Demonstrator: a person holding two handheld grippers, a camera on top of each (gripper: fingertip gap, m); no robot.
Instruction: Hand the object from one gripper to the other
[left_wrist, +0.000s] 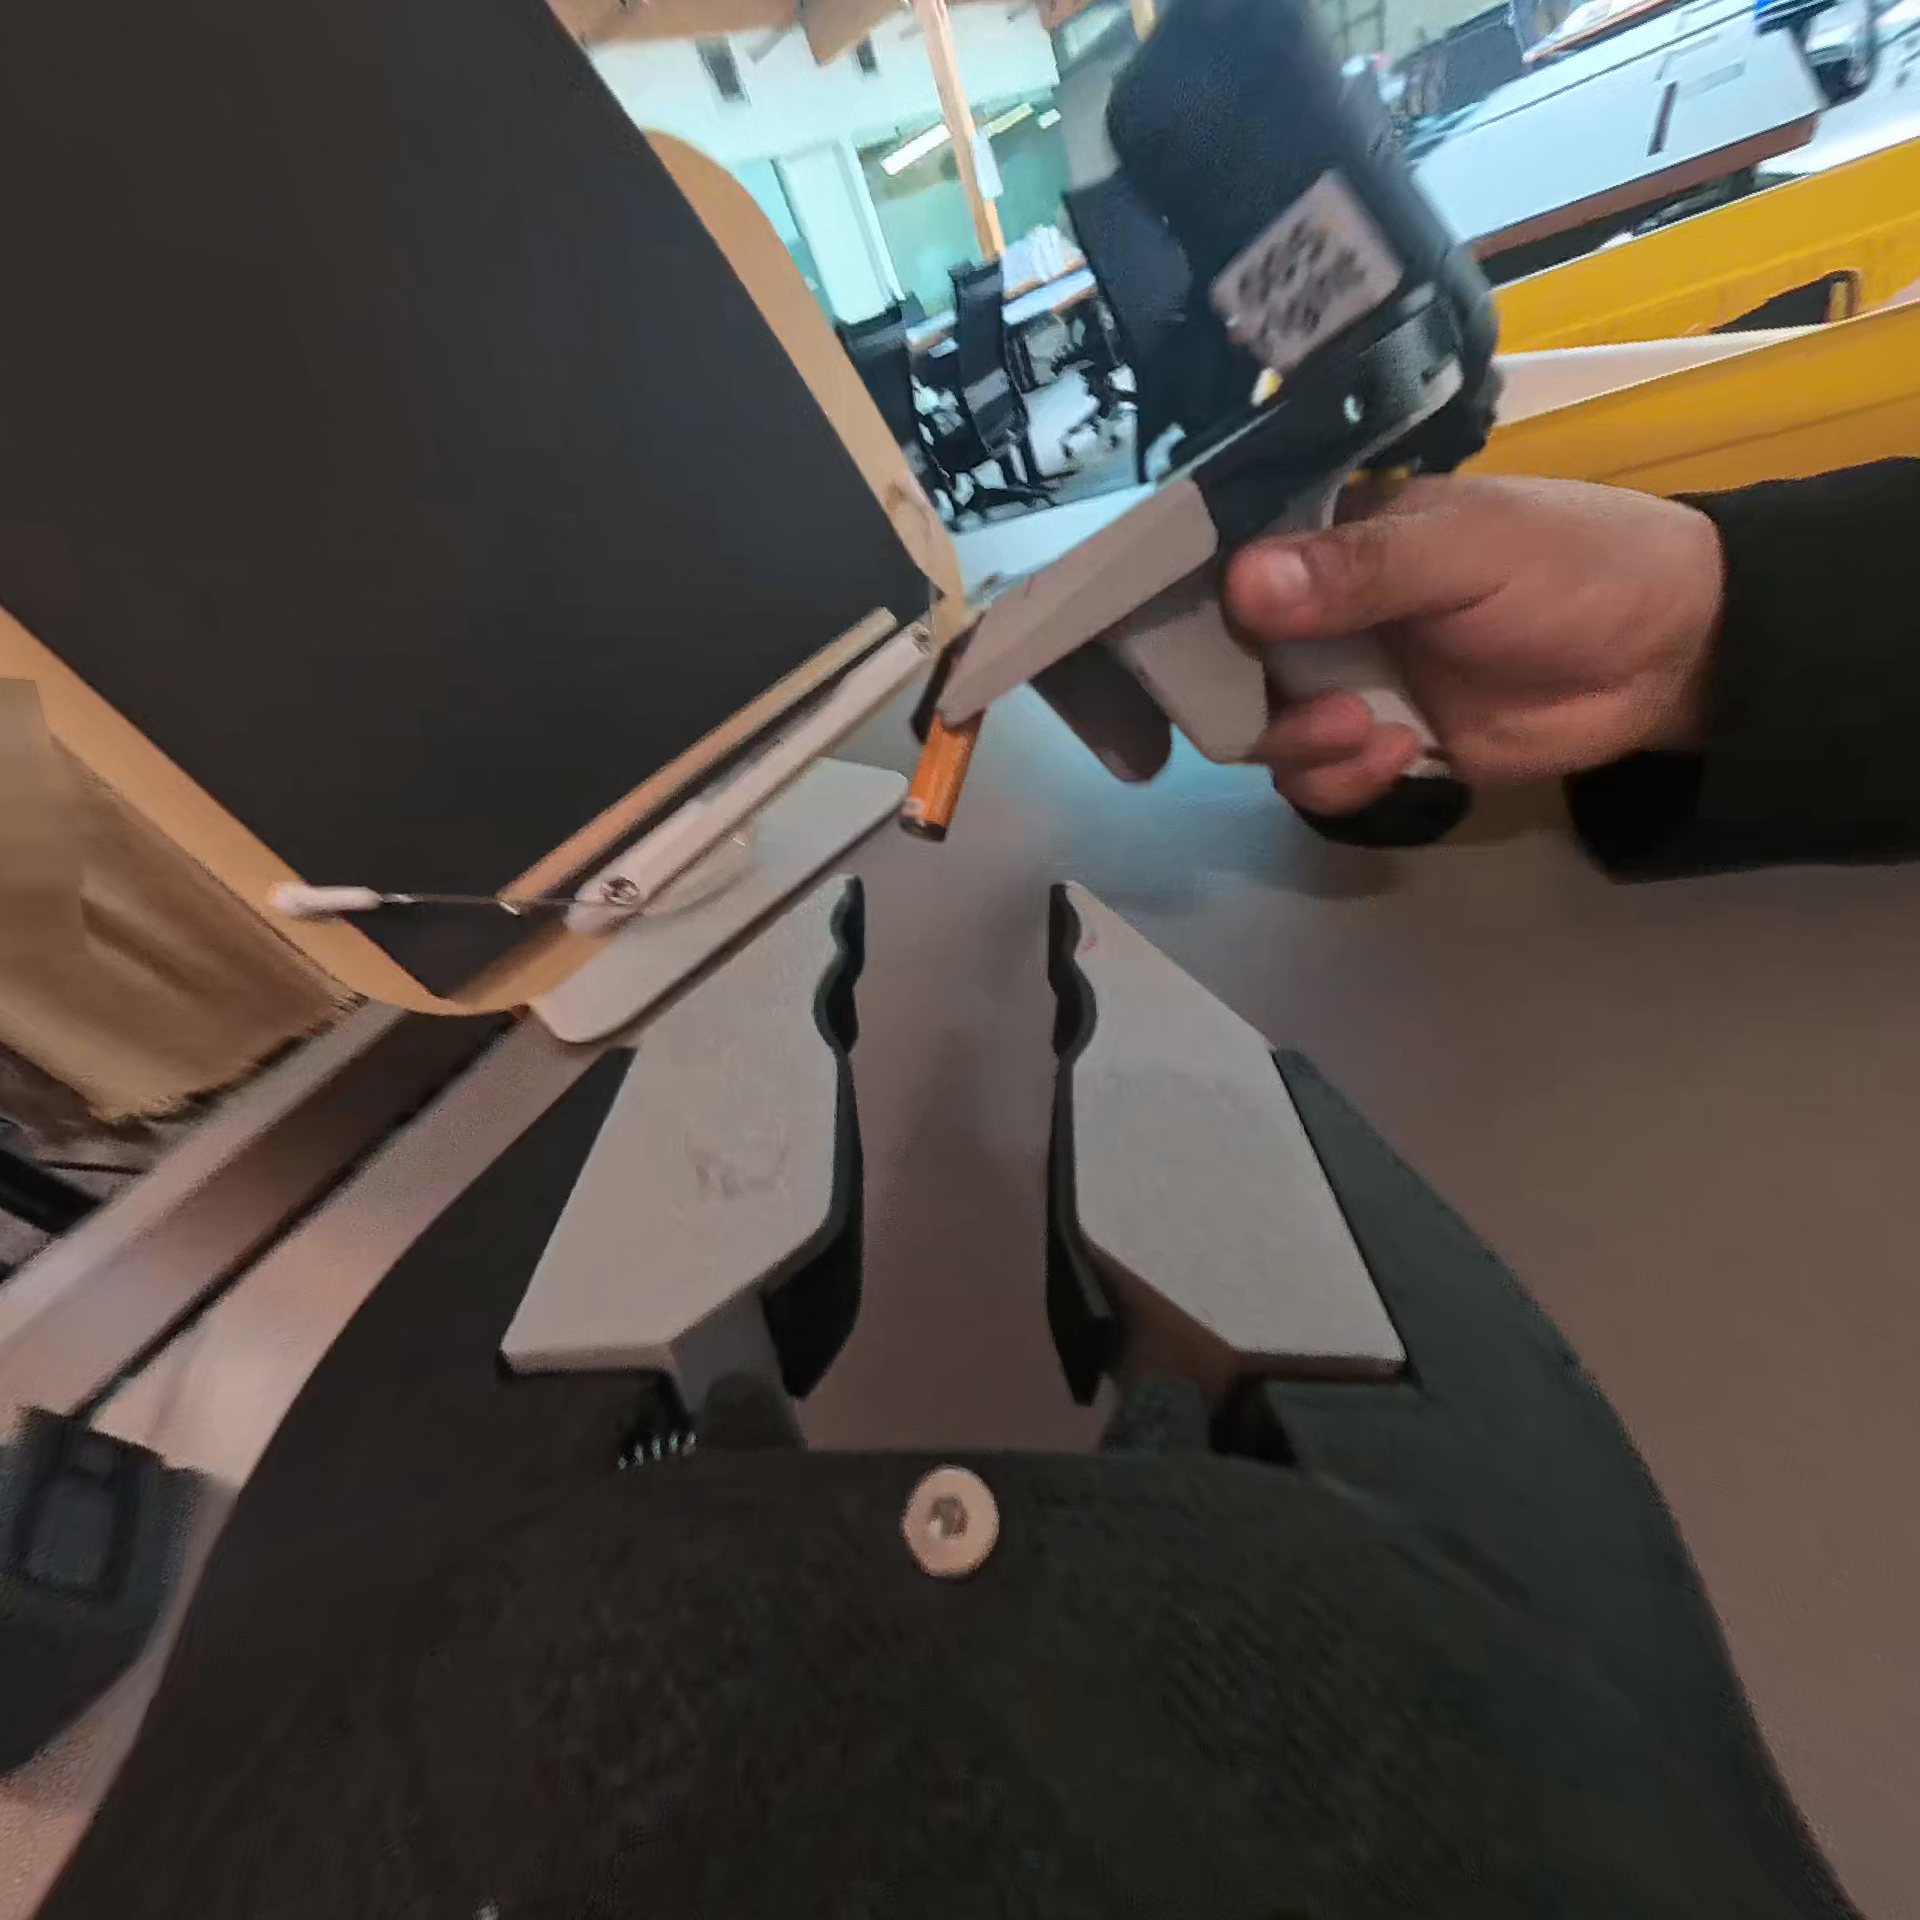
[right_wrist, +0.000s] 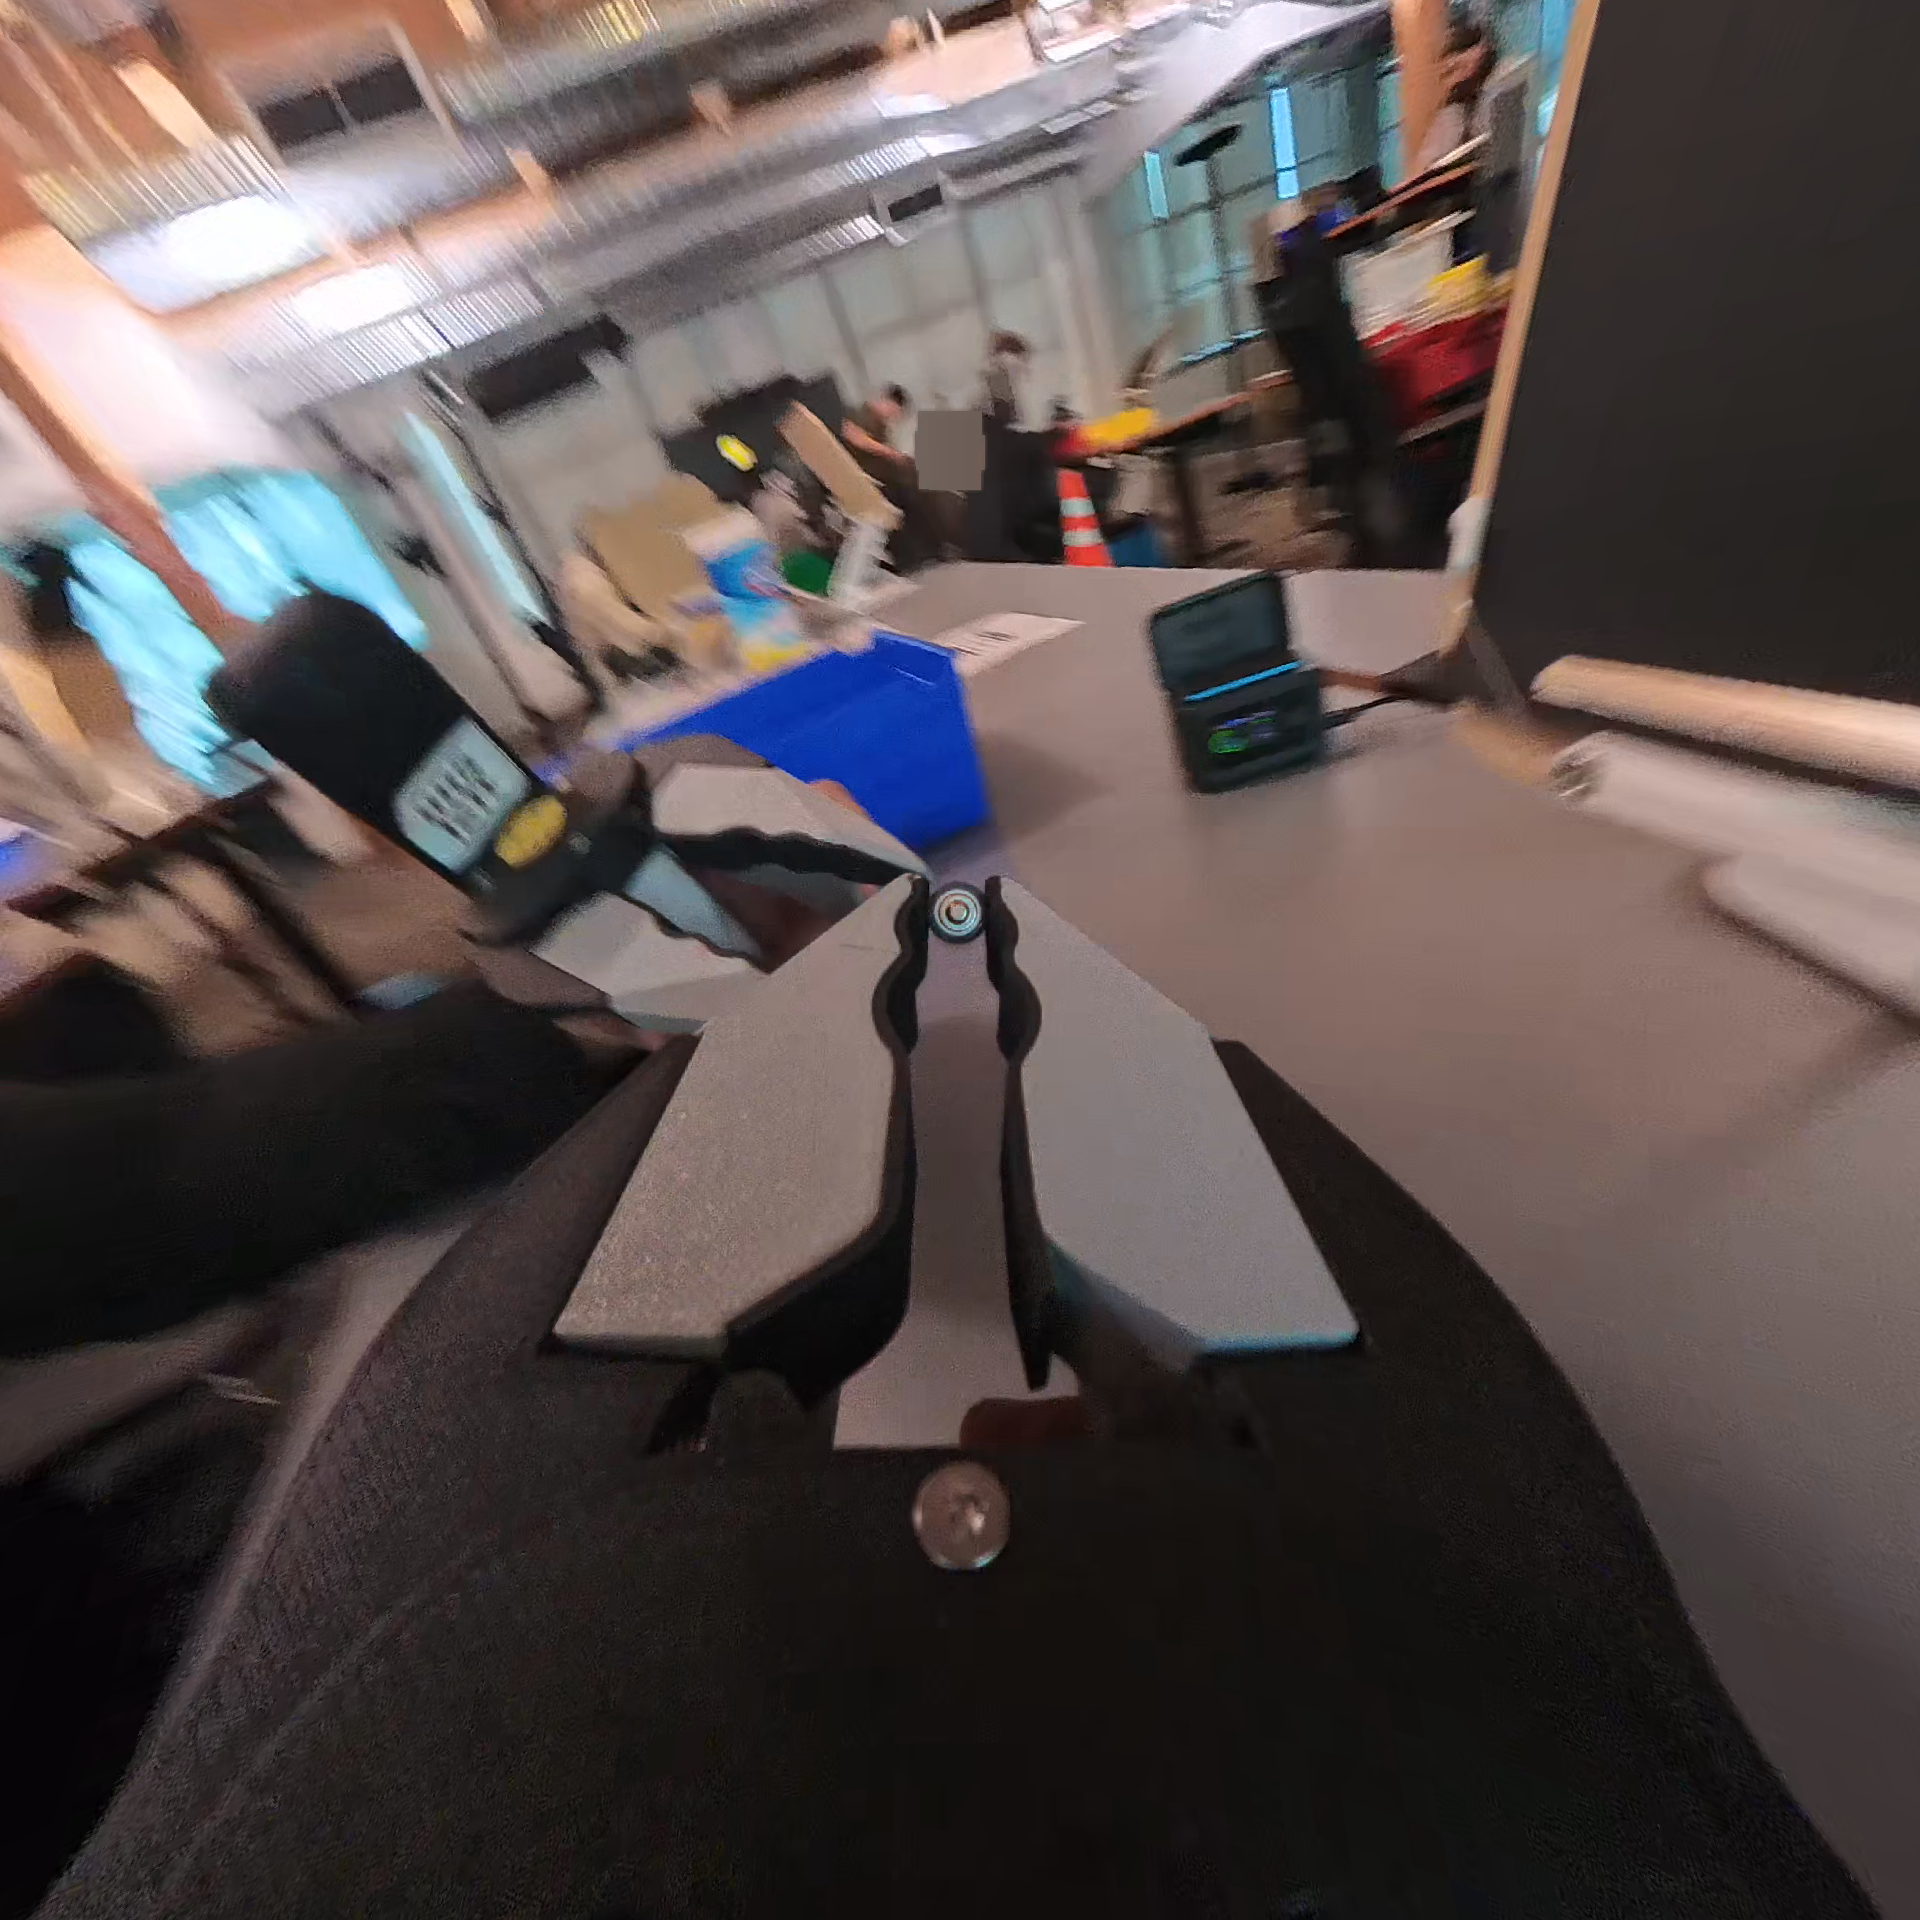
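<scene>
A small orange battery (left_wrist: 938, 777) hangs from the tips of my right gripper (left_wrist: 948, 717), which a hand (left_wrist: 1475, 634) holds above the grey table, up and slightly right of my left gripper. In the right wrist view my right gripper (right_wrist: 957, 902) is shut on the battery (right_wrist: 956, 912), seen end-on between its fingertips. My left gripper (left_wrist: 956, 914) is open and empty, its fingers (left_wrist: 727, 1122) pointing at the battery from just below it. It also shows in the right wrist view (right_wrist: 831, 873), open, just left of the battery.
A black board with a wooden rim (left_wrist: 416, 416) stands on the left on a grey base plate (left_wrist: 727, 894). On the grey table (right_wrist: 1351, 987) sit a blue bin (right_wrist: 862, 727) and a small black device (right_wrist: 1236, 686). A yellow container (left_wrist: 1714, 343) stands behind the hand. Left and right tips are no more than a few centimetres apart.
</scene>
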